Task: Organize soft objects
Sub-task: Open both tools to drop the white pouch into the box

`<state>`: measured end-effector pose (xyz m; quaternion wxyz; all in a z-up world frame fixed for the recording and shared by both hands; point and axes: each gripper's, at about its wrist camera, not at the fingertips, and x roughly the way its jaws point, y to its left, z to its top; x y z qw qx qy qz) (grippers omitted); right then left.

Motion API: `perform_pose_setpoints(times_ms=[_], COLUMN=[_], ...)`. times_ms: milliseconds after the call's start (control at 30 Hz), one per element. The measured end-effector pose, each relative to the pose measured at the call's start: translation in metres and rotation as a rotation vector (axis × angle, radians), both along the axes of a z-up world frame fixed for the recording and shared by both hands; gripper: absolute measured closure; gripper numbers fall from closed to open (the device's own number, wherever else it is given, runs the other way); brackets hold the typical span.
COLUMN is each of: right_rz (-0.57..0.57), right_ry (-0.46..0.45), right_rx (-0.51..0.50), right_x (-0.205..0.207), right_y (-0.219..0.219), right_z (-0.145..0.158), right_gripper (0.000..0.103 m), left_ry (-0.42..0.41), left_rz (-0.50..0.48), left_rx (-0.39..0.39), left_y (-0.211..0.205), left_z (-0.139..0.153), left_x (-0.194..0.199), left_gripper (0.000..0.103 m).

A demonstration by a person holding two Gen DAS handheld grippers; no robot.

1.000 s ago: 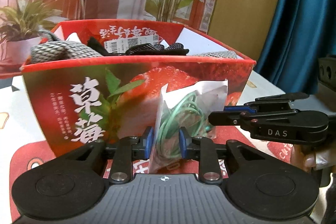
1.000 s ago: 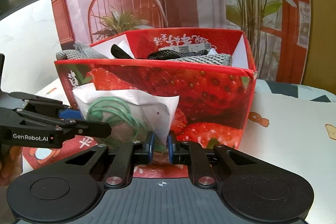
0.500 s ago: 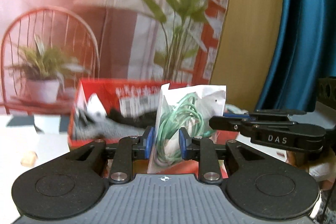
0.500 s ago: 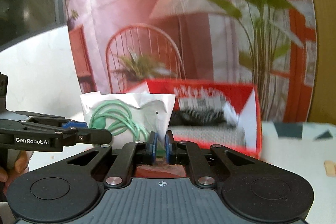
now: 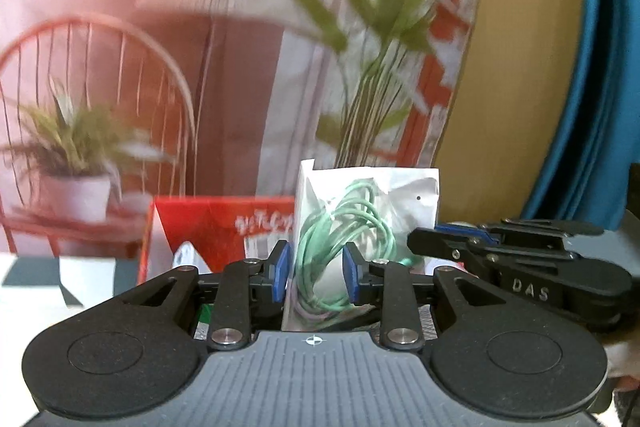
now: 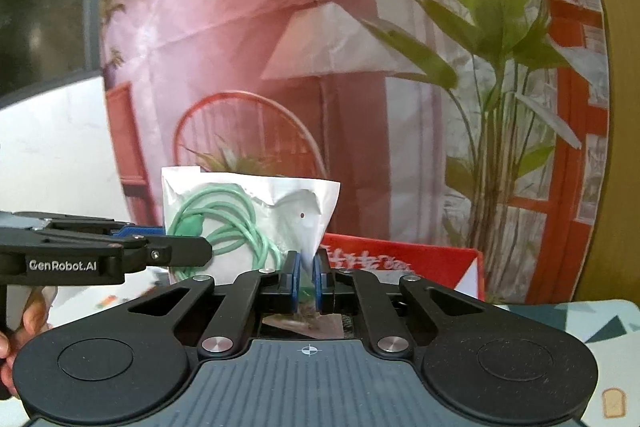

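A white plastic bag [image 5: 368,203] with a coiled green cable inside hangs in the air between both grippers. My left gripper [image 5: 316,267] has the bag's left part between its blue pads; its jaws are opening a little, and the pads still touch the bag. My right gripper [image 6: 306,267] is shut on the bag's [image 6: 256,211] lower right corner. Each gripper shows side-on in the other's view: the right gripper [image 5: 416,241] and the left gripper [image 6: 200,251]. The red strawberry box [image 5: 224,227] [image 6: 400,259] lies below and behind the bag, its contents mostly hidden.
A printed backdrop with a chair, a lamp and plants stands behind the box. A blue curtain [image 5: 580,107] hangs at the right. The patterned tablecloth [image 6: 580,319] shows at the lower right. A person's hand [image 6: 16,331] holds the left gripper.
Both grippers have risen with the bag, from in front of the box's front wall to above its rim. The box has sunk low in both views. The left pads stand slightly wider.
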<state>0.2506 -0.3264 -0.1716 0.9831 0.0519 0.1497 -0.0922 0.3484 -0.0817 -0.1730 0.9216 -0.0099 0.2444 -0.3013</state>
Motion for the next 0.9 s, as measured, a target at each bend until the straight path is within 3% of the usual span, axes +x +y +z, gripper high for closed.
perform_pose_setpoints(times_ms=[167,333,400,567,667,767,867,900], right_rz=[-0.033,-0.052,-0.055,-0.083,-0.104,-0.108,-0.106,-0.105], right_ry=[0.098,0.144,0.151,0.176,0.175,0.162,0.155,0.152], right_rx=[0.071,0.116,0.116,0.117,0.084,0.07,0.064,0.061], right_x=[0.017,0.023,0.026,0.028,0.026,0.022,0.018,0.016], right_y=[-0.016,-0.024,-0.025,-0.027,-0.025,-0.022,-0.02,-0.019], right_z=[-0.022,-0.043,-0.046,-0.052,-0.051,-0.048,-0.043,-0.041], right_gripper=[0.096,0.096,0.096,0.094,0.088,0.078,0.05,0.047], left_ry=[0.09,0.108,0.101,0.078,0.056,0.035,0.034,0.033], left_rz=[-0.012,0.016,0.031,0.063,0.074,0.099,0.122,0.127], left_rx=[0.06,0.09,0.118,0.175,0.177,0.179,0.183,0.185], left_y=[-0.016,-0.018,-0.021,-0.02,-0.015,-0.01,-0.006,-0.005], left_z=[-0.022,-0.035,-0.037,-0.038,-0.033,-0.029,-0.024,-0.022], left_x=[0.021,0.028,0.03,0.028,0.023,0.018,0.013,0.011], left_gripper=[0.07,0.062,0.056,0.026,0.012,0.005,0.0,0.0])
